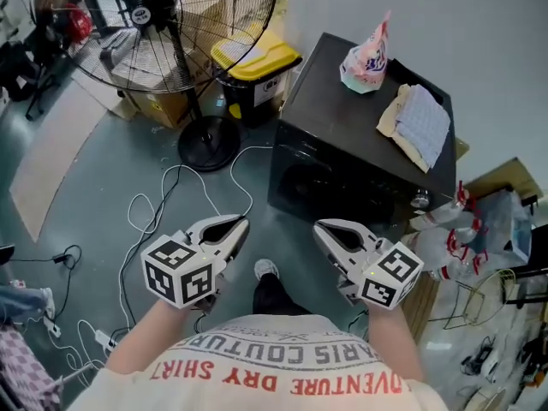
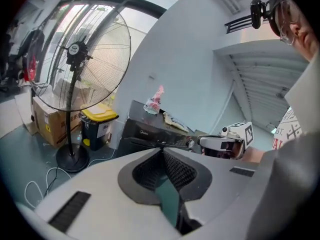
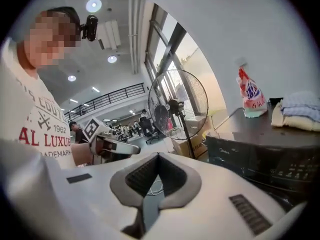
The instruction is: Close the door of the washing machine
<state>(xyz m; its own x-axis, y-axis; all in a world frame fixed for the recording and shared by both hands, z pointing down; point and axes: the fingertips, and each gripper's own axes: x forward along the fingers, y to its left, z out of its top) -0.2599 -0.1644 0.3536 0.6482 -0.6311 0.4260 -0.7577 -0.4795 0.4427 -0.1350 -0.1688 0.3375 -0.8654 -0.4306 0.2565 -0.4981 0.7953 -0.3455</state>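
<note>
1. the washing machine (image 1: pixel 360 135) is standing on the floor, far from the person and a little to the right. its dark front is facing near and left, toward both grippers.
2. the door (image 1: pixel 310 187) is showing as a round dark shape low on that front. from the head view it is looking flush with the front, with no leaf swinging out, though the dark surface is making this hard to tell.
3. the left gripper (image 1: pixel 242 223) is hanging close to the person's chest with its jaws clenched together and nothing between them.
4. the right gripper (image 1: pixel 319 227) is hanging level with it on the right, its jaws likewise pressed together and empty.
5. both grippers are pointing toward the machine and are apart from it; the right one is lying nearer the front, with the door just beyond its tips and slightly left.
6. in my judgement, any push on the door is calling for a straight reach away from the person, into the front face, and the right hand is sitting better for it.
7. a detergent bag (image 1: pixel 366 58) and a folded cloth (image 1: pixel 419 122) are resting on the lid, away from the door.
</note>
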